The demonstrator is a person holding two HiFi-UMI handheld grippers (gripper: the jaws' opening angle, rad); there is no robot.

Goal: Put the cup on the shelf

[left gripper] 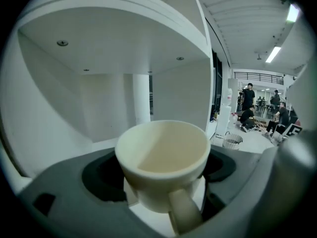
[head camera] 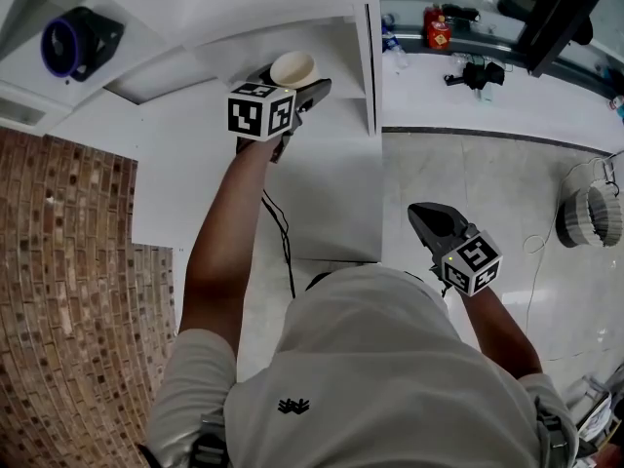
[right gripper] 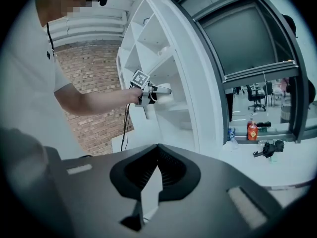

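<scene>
A cream cup (head camera: pixel 293 68) with a handle is held at the opening of a white shelf compartment (head camera: pixel 331 135). My left gripper (head camera: pixel 291 80) is shut on it, arm stretched forward. In the left gripper view the cup (left gripper: pixel 163 155) sits upright between the grey jaws, handle toward the camera, with the compartment's floor (left gripper: pixel 106 143) and back wall behind it. Whether the cup rests on the shelf I cannot tell. My right gripper (head camera: pixel 421 213) hangs low at the right, away from the shelf, shut and empty; its tips (right gripper: pixel 157 150) meet.
The white shelving unit (head camera: pixel 366 57) rises ahead, with a brick wall (head camera: pixel 68 261) to its left. A black cable (head camera: pixel 286 247) runs down its front. A wicker basket (head camera: pixel 590 213) stands on the floor at right. A counter (head camera: pixel 507 105) behind carries a red bottle (head camera: pixel 438 29) and a black tool (head camera: pixel 478 71).
</scene>
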